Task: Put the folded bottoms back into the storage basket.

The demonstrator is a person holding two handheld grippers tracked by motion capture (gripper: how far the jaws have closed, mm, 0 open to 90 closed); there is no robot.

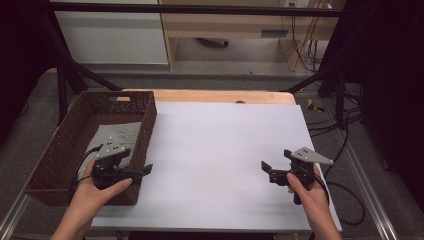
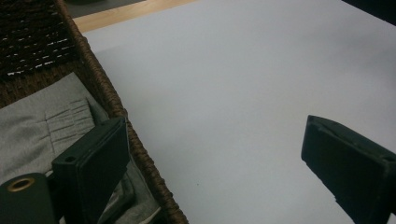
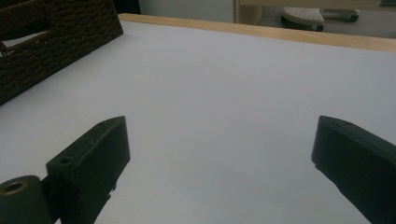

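While the white sheet (image 1: 225, 165) on the table lies bare, the work in hand looks like getting the grey cloth (image 1: 116, 137) out of the wicker basket (image 1: 60, 150) at the left edge. That cloth lies folded on the basket floor, against the near right wall. The left gripper (image 1: 142, 171) hangs over that wall, one jaw above the cloth and the other out over the sheet; its jaws stand wide apart and hold nothing. The right gripper (image 1: 267, 169) hovers low over the sheet, well apart from the basket, jaws equally wide and empty. I judge the reach has not begun: the next move calls for the left gripper to swing inward, dip both jaws inside the wall and close on a fold of cloth.
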